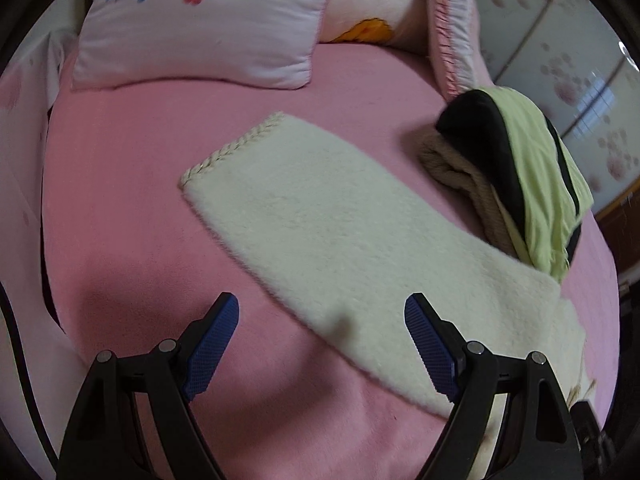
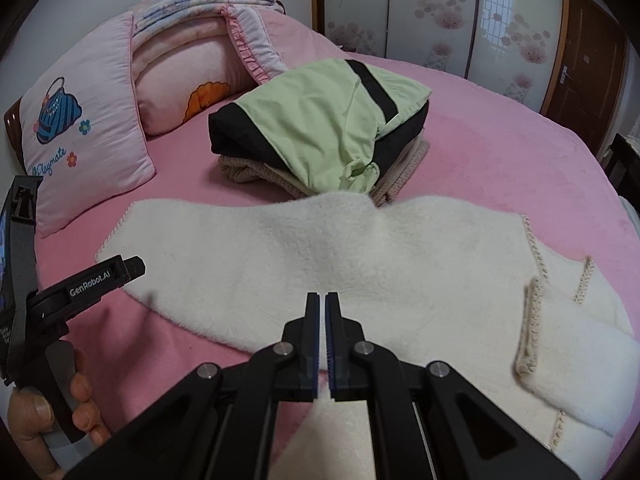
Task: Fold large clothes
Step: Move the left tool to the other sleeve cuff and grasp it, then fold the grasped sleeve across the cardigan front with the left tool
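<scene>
Cream fleece garment (image 2: 320, 256) lies spread flat on the pink bed (image 2: 500, 152), just before a folded clothes stack (image 2: 324, 128). Left gripper (image 1: 322, 312) gapes wide, empty; right gripper (image 2: 321, 300) pinched closed, empty. Only the right wrist view shows the garment's trimmed pocket and a hand (image 2: 48, 420)

A pink bed sheet (image 2: 500, 152) fills most of both views. At upper left, a pale pink pillow (image 2: 84, 136) with a blue handbag print leans beside folded quilts (image 2: 208, 36). Floral sliding wardrobe doors (image 2: 432, 8) stand along the top, with a brown door (image 2: 584, 68) at upper right.
</scene>
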The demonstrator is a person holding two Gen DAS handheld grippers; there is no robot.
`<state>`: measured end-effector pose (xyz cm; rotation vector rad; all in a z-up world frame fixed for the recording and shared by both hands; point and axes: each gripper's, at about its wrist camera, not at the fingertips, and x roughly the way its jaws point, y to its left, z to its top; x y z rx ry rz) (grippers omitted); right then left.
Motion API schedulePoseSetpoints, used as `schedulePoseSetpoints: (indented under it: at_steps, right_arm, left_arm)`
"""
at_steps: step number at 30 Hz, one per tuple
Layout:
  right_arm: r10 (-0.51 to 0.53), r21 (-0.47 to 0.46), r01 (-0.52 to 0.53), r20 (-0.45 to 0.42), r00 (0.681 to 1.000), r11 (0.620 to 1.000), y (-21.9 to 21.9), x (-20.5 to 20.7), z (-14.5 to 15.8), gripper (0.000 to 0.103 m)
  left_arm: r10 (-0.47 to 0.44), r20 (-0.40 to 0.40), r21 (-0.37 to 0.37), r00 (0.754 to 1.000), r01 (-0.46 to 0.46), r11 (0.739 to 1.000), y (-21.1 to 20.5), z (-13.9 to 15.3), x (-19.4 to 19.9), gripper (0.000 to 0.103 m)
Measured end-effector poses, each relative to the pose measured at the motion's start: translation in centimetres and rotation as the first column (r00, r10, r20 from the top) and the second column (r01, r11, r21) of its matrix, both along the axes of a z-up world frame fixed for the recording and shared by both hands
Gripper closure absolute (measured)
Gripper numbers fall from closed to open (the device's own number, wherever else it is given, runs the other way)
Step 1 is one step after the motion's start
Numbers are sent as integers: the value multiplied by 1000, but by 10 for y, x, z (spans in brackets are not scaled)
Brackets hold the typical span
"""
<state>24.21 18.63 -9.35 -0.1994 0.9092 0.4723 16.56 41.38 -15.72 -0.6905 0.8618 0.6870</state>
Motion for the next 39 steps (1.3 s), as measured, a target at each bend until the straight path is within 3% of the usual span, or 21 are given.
schedulePoseSetpoints:
  at_steps: [10, 14, 16, 17, 18, 20, 24, 29, 33, 36, 39]
  right_arm:
    - [22, 6, -22, -79, 997, 1000, 5, 4, -33, 101]
    - [8, 5, -8, -106, 994, 1000, -4, 4, -41, 101]
    - [-4, 5, 5, -115, 993, 1000, -10, 5, -43, 101]
    - [-10, 8, 11, -118, 993, 1000, -13, 6, -43, 101]
    - [-18, 10, 19, -120, 993, 1000, -17, 6, -43, 101]
    - [-32, 16, 34, -122, 992, 999, -24, 7, -41, 101]
    - [-58, 34, 63, -118, 991, 997, -42, 5, -33, 101]
    - [-98, 55, 104, -100, 990, 993, -72, -2, -18, 101]
    - [-152, 86, 159, -87, 985, 984, -108, -10, -3, 101]
    - [-211, 101, 217, -65, 975, 971, -146, -19, 7, 101]
    - [-271, 101, 274, -49, 961, 956, -185, -26, 11, 101]
  left_arm:
    - [149, -15, -97, 989, -150, 984, 49, -48, 7, 19]
    - [178, -31, -70, 983, -180, 981, 52, -56, 18, 22]
    - [171, -42, -42, 984, -173, 984, 50, -56, 26, 56]
    - [173, -49, -27, 984, -174, 984, 49, -53, 29, 66]
    - [176, -51, -16, 983, -177, 984, 48, -50, 31, 88]
    - [187, -37, -12, 982, -187, 982, 46, -44, 30, 95]
    - [186, 50, 7, 981, -186, 982, 35, -17, 22, 97]
    - [110, 170, 34, 979, -118, 992, -1, 29, 25, 97]
    - [-27, 236, 87, 971, 6, 996, -51, 69, 39, 97]
    - [-161, 260, 136, 952, 129, 982, -101, 95, 38, 97]
    - [-308, 262, 179, 915, 268, 947, -163, 110, 46, 97]
